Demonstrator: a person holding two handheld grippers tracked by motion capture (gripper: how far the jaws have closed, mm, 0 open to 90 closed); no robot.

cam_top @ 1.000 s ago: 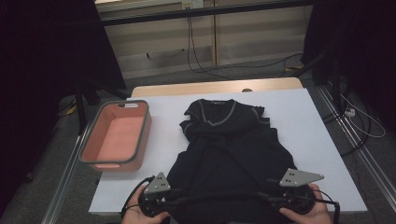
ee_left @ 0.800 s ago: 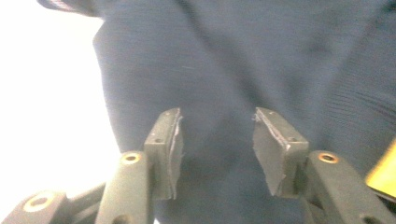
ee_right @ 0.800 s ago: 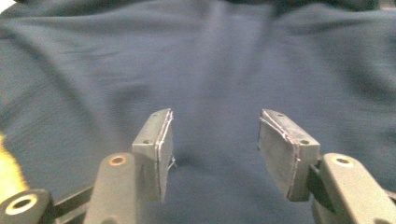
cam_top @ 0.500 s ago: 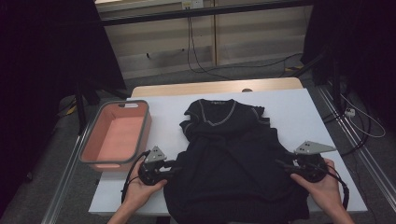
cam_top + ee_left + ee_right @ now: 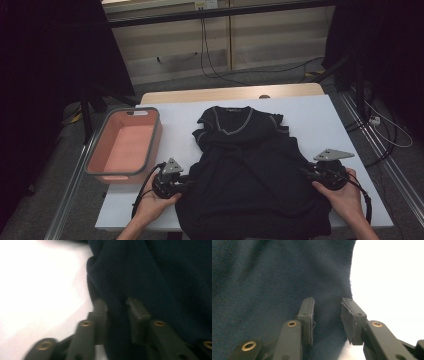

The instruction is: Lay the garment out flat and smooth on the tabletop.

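A dark navy sweater [image 5: 250,165] with a pale-trimmed V-neck lies flat on the white table [image 5: 320,115], its hem at the front edge. My left gripper [image 5: 187,181] is at the sweater's left side edge. In the left gripper view its jaws [image 5: 117,306] have just been closing, and a bunched fold of the sweater [image 5: 160,277] fills the gap between the pads. My right gripper [image 5: 306,172] is at the right side edge. Its jaws [image 5: 327,305] have also been closing and stand apart astride the sweater [image 5: 262,277] edge, with flat cloth between them.
A salmon-pink basket [image 5: 97,150] with a grey rim stands on the table's left side, close to my left hand. Bare white tabletop lies right of the sweater. Cables run over the floor behind and to the right.
Both hands have moved away from the table's front edge, up along the sweater's sides. The right hand has also shifted outward to the right.
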